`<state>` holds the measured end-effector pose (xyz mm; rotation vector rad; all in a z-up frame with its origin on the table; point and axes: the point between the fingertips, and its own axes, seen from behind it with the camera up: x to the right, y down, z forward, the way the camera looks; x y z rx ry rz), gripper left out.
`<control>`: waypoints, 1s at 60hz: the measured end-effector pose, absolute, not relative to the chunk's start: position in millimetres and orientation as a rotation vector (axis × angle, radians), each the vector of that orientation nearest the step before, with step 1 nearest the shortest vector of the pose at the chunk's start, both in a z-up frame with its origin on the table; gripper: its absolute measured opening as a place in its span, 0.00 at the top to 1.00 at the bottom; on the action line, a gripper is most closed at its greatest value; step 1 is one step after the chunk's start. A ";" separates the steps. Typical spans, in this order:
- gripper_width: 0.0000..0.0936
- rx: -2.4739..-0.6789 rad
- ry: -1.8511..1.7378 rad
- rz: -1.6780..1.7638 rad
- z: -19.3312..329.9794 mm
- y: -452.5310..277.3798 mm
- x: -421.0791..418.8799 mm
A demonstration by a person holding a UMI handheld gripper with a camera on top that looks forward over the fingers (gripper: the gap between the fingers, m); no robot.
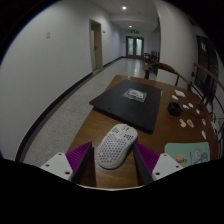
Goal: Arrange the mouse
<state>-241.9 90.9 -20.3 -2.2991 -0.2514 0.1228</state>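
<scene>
A white perforated mouse (114, 145) lies on the wooden table (80, 135), between my two fingers and just ahead of their base. My gripper (113, 158) is open: the purple pads (80, 157) stand at either side of the mouse, with a gap on each side. The mouse rests on the table by itself. A black mouse mat (128, 102) lies beyond the mouse, further along the table.
A teal-and-white card or booklet (188, 154) lies to the right of the fingers. Small white items (178, 106) sit along the table's right side. A chair (165, 70) stands beyond the table. A corridor with doors (133, 44) runs ahead; a white wall is left.
</scene>
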 end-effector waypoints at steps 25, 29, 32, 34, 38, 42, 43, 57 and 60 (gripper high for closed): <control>0.57 -2.267 -0.178 0.137 -20.6 102.3 -249.3; 0.60 -2.259 -0.243 0.163 -17.4 85.3 -247.9; 0.63 -2.228 -0.293 0.187 -4.6 72.8 -245.8; 0.63 -2.184 -0.317 0.203 12.7 65.5 -243.4; 0.63 -2.066 -0.314 0.196 68.7 61.4 -220.5; 0.63 -1.952 -0.266 0.158 128.3 59.4 -177.6; 0.63 -1.933 -0.247 0.147 135.9 63.8 -164.7; 0.63 -2.081 -0.008 0.044 84.2 23.2 2.7; 0.63 -2.155 0.019 0.081 50.8 14.0 9.6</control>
